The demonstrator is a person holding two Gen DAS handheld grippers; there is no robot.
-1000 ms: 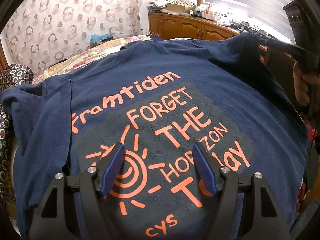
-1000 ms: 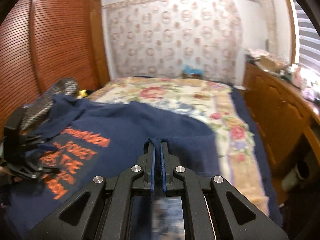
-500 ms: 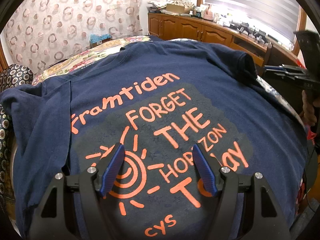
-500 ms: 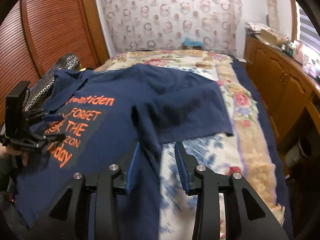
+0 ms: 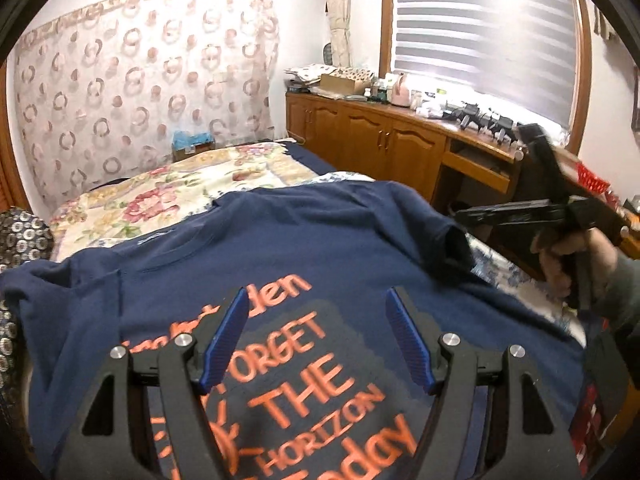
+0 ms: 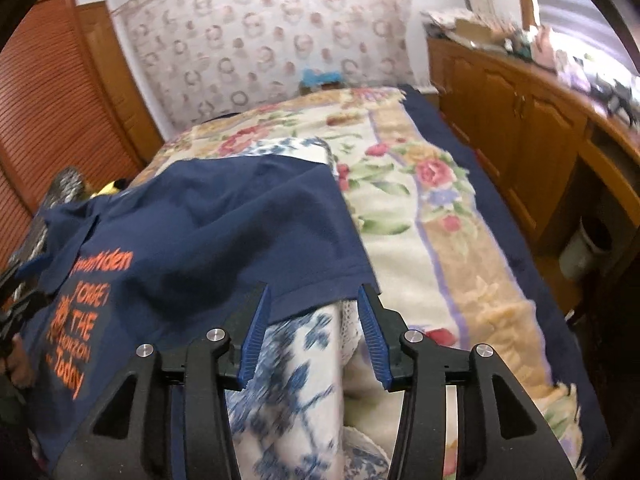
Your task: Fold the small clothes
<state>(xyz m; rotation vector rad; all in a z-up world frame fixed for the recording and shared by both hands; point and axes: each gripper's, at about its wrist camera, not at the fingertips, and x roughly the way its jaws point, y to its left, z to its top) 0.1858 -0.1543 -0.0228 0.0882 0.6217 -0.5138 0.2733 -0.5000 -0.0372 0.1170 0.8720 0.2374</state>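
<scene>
The navy T-shirt point(image 5: 304, 248) lies spread print-up on the floral bedspread point(image 6: 420, 200), no fold visible; left gripper point(image 5: 316, 332) and right gripper point(image 6: 312, 320) hover wide open, empty

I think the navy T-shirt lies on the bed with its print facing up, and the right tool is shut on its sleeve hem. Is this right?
Not quite. In the right wrist view the right tool is open, its jaws spread just short of the sleeve hem, holding nothing. The rest holds: the navy T-shirt lies print up on the bed.
</scene>
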